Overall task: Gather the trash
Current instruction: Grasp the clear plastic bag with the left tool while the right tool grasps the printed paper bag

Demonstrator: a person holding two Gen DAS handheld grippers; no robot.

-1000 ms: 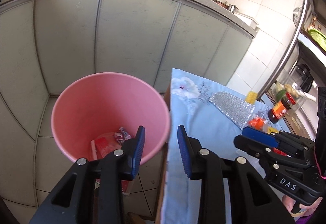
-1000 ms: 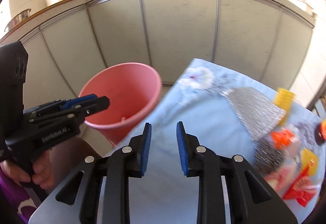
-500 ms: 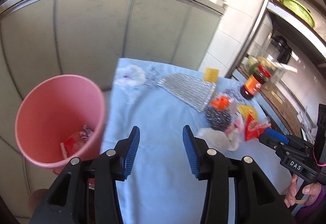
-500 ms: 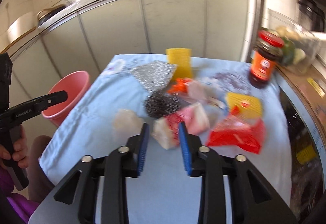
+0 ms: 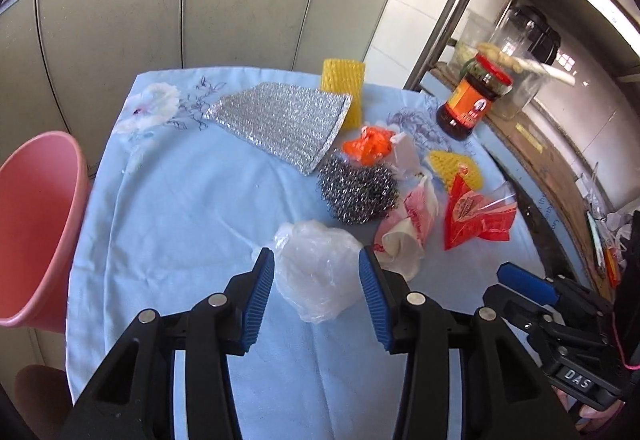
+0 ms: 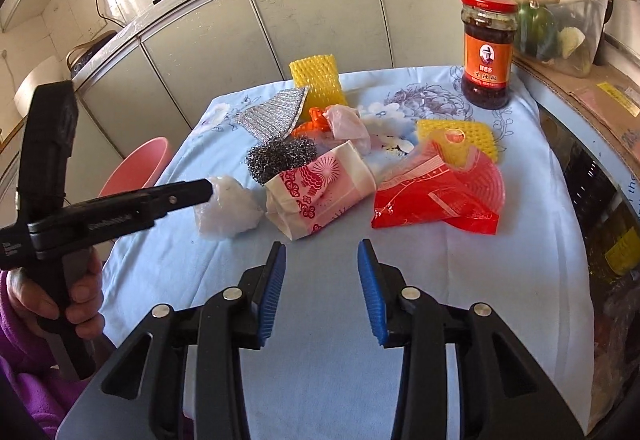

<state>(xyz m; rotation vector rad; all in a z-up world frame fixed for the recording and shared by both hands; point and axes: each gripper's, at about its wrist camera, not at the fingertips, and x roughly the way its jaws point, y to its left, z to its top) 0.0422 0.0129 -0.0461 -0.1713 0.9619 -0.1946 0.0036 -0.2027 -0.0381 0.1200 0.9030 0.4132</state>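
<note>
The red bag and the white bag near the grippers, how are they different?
The red bag is bright, printed and lies fairly flat; the white bag is cloudy, plain and crumpled into a lump. The white bag sits between the left gripper's open pads; the red bag lies apart from both grippers. Both are plastic, lying on the blue cloth.

The surface [image 5: 180, 200] has a blue cloth. On it lie a clear bag [image 5: 316, 280], a wire scrubber [image 5: 356, 192], a red wrapper [image 5: 476, 220] and a jar [image 5: 472, 96].

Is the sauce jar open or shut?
Shut. The sauce jar stands upright at the table's far corner with its red lid seated flat on top.
</note>
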